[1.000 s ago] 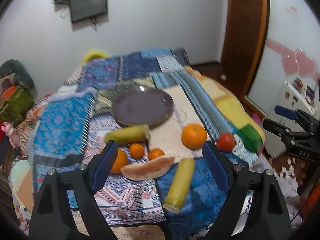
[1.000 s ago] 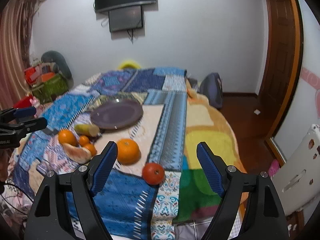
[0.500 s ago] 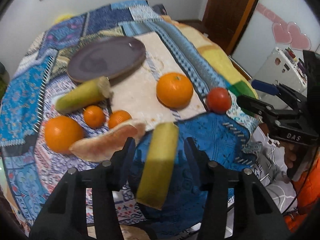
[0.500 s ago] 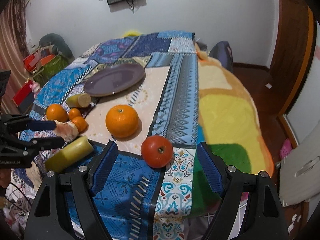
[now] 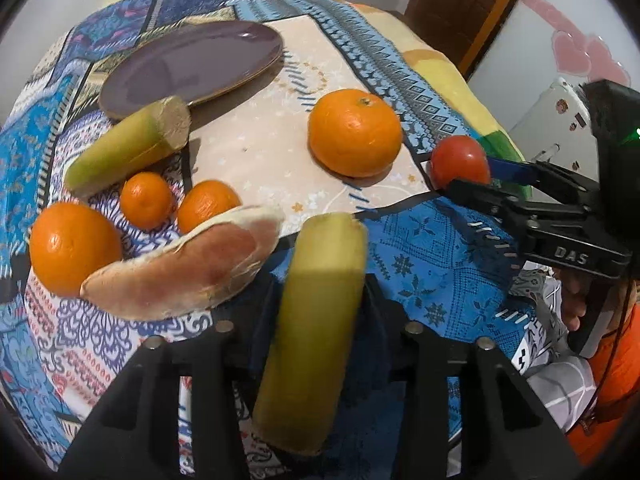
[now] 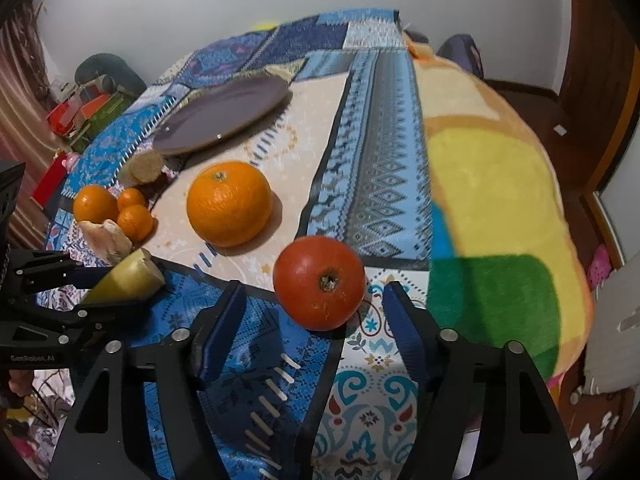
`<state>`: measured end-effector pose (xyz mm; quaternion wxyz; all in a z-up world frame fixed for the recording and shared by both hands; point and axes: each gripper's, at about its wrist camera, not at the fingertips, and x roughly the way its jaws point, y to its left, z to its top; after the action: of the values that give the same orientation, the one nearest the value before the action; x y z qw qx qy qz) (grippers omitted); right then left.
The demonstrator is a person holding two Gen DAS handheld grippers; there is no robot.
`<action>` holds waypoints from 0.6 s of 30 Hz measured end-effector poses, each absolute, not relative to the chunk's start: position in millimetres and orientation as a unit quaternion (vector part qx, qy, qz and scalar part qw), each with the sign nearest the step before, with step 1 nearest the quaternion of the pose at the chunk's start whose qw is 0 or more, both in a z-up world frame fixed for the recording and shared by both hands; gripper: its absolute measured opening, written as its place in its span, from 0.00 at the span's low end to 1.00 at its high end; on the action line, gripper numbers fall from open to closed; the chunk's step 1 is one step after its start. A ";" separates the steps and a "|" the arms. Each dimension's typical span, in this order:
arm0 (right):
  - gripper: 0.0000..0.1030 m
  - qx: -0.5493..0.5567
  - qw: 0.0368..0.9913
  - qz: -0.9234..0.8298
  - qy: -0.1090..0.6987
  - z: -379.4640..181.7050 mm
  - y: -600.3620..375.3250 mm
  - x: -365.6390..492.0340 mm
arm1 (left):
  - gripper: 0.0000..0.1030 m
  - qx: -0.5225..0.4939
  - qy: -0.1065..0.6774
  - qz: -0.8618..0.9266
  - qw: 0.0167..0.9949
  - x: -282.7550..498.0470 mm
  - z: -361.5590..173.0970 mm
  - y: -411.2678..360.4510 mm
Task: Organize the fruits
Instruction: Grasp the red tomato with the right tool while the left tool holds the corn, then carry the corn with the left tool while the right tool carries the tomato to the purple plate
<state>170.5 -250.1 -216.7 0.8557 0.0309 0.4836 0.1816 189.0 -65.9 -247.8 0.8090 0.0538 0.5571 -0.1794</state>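
1. Left gripper (image 5: 320, 300): low over the quilt (image 5: 420, 264), fingers pinching the banana (image 5: 316, 320) lengthwise.
2. Right gripper (image 6: 316, 316): level, fingers spread either side of the tomato (image 6: 320, 282), not touching.
3. Tomato: red, round, stem scar facing the camera, on the quilt, near the orange (image 6: 229, 203).

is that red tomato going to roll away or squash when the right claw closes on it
The tomato looks round and smooth, so it could probably roll on the patterned blanket if nudged off-centre. The right claw stands open with a finger on either side of it, which should help trap it. Its skin looks glossy and thin, so a hard squeeze might bruise it.
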 end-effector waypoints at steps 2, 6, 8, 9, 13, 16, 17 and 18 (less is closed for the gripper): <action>0.62 0.033 0.854 0.182 0.487 -219.8 -249.6 173.0 | 0.39 0.065 0.550 -0.178 0.813 188.5 -247.8 -69.8; 0.47 0.026 0.854 0.182 0.487 -222.5 -245.8 176.1 | 0.39 0.065 0.547 -0.178 0.816 190.3 -246.3 -69.8; 0.44 0.017 0.856 0.178 0.486 -222.1 -244.9 176.4 | 0.38 0.060 0.545 -0.177 0.817 190.2 -243.5 -67.5; 0.44 0.016 0.856 0.177 0.485 -221.1 -245.2 175.8 | 0.37 0.059 0.542 -0.177 0.820 189.5 -241.0 -66.4; 0.43 0.012 0.860 0.173 0.479 -214.5 -246.6 173.0 | 0.36 0.050 0.525 -0.176 0.831 184.4 -226.6 -62.2; 0.43 0.008 0.868 0.173 0.466 -202.5 -246.1 169.3 | 0.36 0.045 0.505 -0.177 0.844 178.0 -210.9 -58.8; 0.43 0.006 0.871 0.174 0.460 -197.1 -245.8 168.0 | 0.36 0.044 0.497 -0.177 0.848 175.8 -204.4 -57.5; 0.43 0.006 0.874 0.174 0.453 -190.1 -245.6 166.1 | 0.36 0.043 0.492 -0.177 0.852 173.8 -199.4 -56.3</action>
<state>166.1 -245.6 -190.1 0.8744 0.0056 0.4528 0.1743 173.8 -56.3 -199.4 0.8515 0.0425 0.4917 -0.1769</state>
